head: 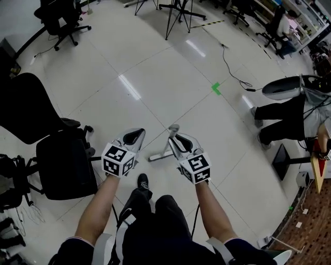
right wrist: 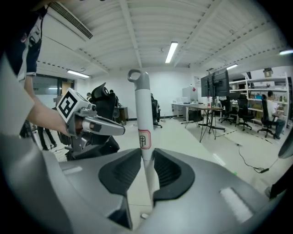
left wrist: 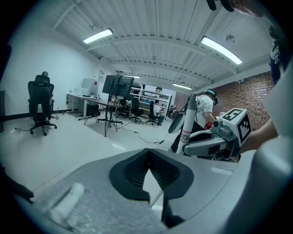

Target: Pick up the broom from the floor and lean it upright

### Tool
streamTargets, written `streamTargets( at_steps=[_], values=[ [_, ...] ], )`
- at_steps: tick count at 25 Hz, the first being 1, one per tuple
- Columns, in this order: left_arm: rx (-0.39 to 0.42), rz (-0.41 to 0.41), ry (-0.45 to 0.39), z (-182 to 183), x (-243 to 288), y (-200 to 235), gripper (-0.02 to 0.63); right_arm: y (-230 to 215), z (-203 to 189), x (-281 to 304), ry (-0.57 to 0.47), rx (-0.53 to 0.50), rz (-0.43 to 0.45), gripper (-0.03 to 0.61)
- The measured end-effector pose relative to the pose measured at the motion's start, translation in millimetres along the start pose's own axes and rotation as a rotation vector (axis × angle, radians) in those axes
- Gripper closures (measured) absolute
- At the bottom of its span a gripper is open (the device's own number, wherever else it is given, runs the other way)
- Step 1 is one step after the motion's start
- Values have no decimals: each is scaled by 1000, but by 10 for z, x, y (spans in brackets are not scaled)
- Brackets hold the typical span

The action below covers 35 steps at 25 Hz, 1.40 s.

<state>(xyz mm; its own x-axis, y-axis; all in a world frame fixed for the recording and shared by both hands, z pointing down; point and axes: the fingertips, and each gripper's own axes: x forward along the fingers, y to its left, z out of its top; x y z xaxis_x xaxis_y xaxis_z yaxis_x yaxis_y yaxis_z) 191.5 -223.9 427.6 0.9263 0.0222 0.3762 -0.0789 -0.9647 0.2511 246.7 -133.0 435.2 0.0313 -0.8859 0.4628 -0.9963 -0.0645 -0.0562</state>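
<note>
The broom point(right wrist: 143, 114) has a white handle with a red label and a grey hanging loop at its top. It stands nearly upright, and my right gripper point(right wrist: 145, 153) is shut on the handle below the label. From the head view the loop point(head: 174, 128) rises just past the right gripper point(head: 173, 138), and the broom's lower end point(head: 158, 155) shows below it near the floor. My left gripper point(head: 135, 133) is held beside it to the left, apart from the handle. Its jaws point(left wrist: 147, 153) meet at the tips with nothing between them. The left gripper view shows the broom point(left wrist: 185, 123) in the right gripper point(left wrist: 201, 139).
Black office chairs point(head: 62, 160) crowd the left side. A person point(head: 282, 116) sits at the right next to a wooden board point(head: 316, 171). A tripod stand point(head: 178, 13) and a cable point(head: 232, 70) lie further out, with a green tape mark point(head: 216, 89) on the pale tiled floor.
</note>
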Motion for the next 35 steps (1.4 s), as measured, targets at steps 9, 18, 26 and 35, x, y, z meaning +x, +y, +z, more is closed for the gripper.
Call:
streamTargets(
  at_steps=[9, 18, 26, 35],
  values=[
    [-81, 315, -53, 126, -808, 59, 614, 257, 445, 209, -13, -138, 226, 488],
    [-149, 645, -120, -7, -2031, 183, 614, 943, 987, 700, -58, -290, 445, 489],
    [-225, 808, -152, -431, -2963, 182, 614, 2005, 796, 729, 15, -368, 621, 488],
    [-286, 821, -170, -916, -3758, 237, 614, 3138, 299, 497, 142, -416, 717, 488]
  ],
)
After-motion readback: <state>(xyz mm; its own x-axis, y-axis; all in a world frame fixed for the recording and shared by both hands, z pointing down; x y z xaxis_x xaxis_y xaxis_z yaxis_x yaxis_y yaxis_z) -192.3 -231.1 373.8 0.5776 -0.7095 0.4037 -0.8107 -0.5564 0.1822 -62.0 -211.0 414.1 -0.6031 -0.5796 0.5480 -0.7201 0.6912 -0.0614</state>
